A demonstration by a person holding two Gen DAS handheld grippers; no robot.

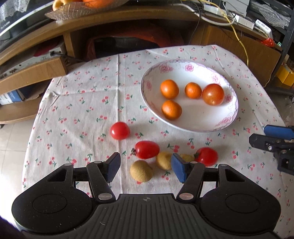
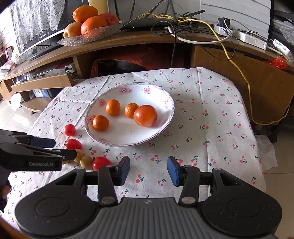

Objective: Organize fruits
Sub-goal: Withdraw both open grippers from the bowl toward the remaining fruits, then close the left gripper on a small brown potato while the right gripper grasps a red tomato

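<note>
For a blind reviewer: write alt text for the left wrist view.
The open left gripper hovers over three small tan fruits and three cherry tomatoes on a cherry-print tablecloth. Beyond, a floral-rimmed plate holds three small oranges and a large tomato.

third longan (image 1: 187, 157): hiding mostly behind the left gripper's blue pad (image 1: 179, 170)
right gripper (image 1: 273, 139): being cut off by the left view's right edge, so its gap is not showing there
fruit dish (image 1: 73, 12): running off the left view's top edge
longans (image 2: 83, 159): lying partly behind the left gripper (image 2: 53, 149) in the right view
tissue (image 2: 266, 152): trailing off behind the cloth (image 2: 211, 128) edge
</note>
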